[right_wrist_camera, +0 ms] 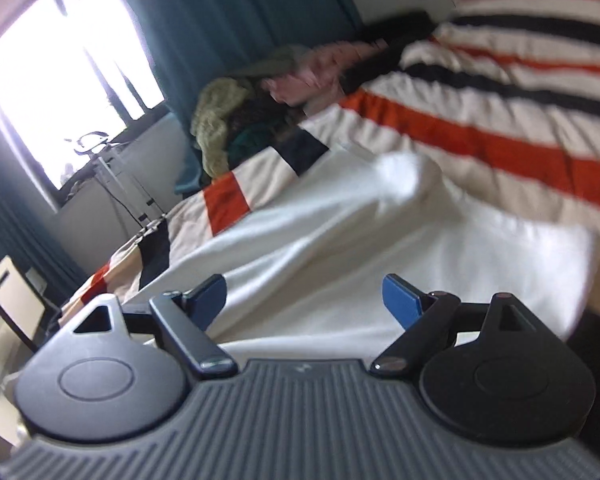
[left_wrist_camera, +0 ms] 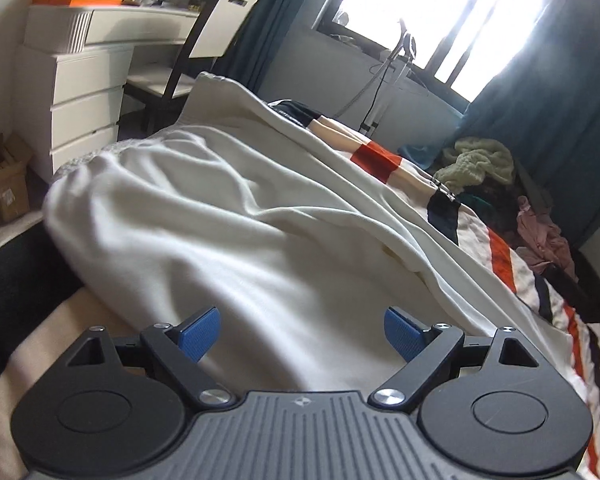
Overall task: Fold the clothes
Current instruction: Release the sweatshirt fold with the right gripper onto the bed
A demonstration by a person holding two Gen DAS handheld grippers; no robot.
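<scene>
A white garment lies spread and wrinkled on a bed with a striped blanket. It also shows in the right wrist view. My left gripper is open, its blue pads apart just above the garment's near part, holding nothing. My right gripper is open too, its blue pads apart over the garment's near edge, empty. The right wrist view is blurred.
A pile of other clothes, green, pink and dark, lies at the bed's far side; it also shows in the right wrist view. A white dresser and chair stand left of the bed. A cardboard box sits on the floor.
</scene>
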